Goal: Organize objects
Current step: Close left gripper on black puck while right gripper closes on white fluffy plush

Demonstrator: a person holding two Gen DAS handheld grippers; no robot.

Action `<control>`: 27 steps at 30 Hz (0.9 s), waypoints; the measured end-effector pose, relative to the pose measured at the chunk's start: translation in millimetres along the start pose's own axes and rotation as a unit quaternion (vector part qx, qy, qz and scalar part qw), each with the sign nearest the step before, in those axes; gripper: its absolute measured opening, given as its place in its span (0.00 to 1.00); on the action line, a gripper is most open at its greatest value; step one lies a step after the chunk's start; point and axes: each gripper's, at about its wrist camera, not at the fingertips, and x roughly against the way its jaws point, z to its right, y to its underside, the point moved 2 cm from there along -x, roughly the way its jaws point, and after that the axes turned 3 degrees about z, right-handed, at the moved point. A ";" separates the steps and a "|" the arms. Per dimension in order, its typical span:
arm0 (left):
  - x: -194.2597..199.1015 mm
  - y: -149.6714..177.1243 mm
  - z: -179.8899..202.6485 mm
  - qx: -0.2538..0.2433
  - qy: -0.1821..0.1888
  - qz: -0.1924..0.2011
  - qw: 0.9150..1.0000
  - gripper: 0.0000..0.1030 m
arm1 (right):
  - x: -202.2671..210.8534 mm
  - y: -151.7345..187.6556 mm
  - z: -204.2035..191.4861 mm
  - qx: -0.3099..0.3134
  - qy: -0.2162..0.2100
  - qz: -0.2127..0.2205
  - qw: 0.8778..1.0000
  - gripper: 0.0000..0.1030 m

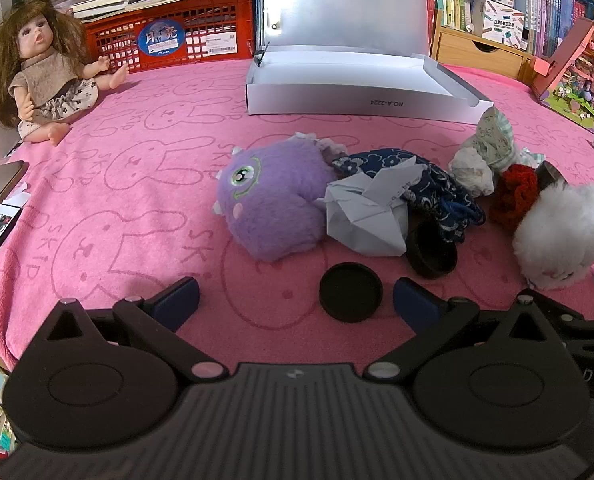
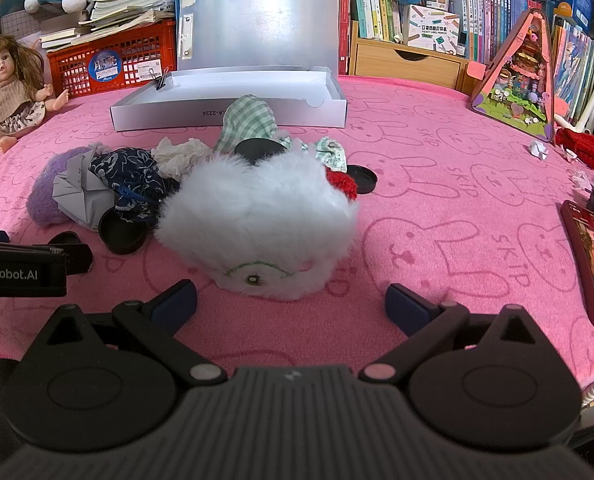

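A pile lies on the pink cloth: a purple plush (image 1: 269,200), folded white paper (image 1: 365,216), a dark blue floral pouch (image 1: 437,188), a black round container (image 1: 433,252), its lid (image 1: 351,292), a red knit piece (image 1: 513,196), checked cloth (image 2: 249,120) and a white fluffy plush (image 2: 257,224). An open silver box (image 1: 357,100) stands behind. My left gripper (image 1: 297,300) is open, empty, its right finger beside the lid. My right gripper (image 2: 291,304) is open, empty, just before the white plush.
A doll (image 1: 37,72) sits at the far left by a red crate (image 1: 169,36) stacked with books. Bookshelves line the back. A triangular pink diorama (image 2: 517,76) stands at the right. A phone (image 2: 593,256) lies near the right edge. A second black lid (image 2: 363,178) lies behind the white plush.
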 end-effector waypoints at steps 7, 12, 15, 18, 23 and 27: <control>3.8 2.1 -2.1 -0.001 0.002 0.004 1.000 1.00 | 0.0 -1.0 0.3 -0.001 0.000 0.004 1.000 1.00; 4.9 3.1 -3.2 0.000 0.005 0.010 1.000 1.00 | 3.1 1.0 -0.9 -0.003 -0.004 0.015 1.000 1.00; 5.8 5.0 -4.2 -0.008 0.011 0.016 1.000 1.00 | 8.6 -0.3 0.1 -0.011 -0.017 0.033 0.999 1.00; 6.7 5.0 -4.5 -0.011 0.019 0.017 1.000 1.00 | 12.0 -3.6 -0.1 -0.012 -0.020 0.050 0.998 1.00; 12.0 1.7 -4.0 -0.009 0.041 0.029 0.999 1.00 | 13.1 -9.3 -0.8 -0.012 -0.021 0.068 0.997 1.00; 17.1 1.5 0.7 -0.024 0.042 0.046 0.998 1.00 | 12.4 -11.4 -0.6 -0.015 -0.021 0.071 0.997 1.00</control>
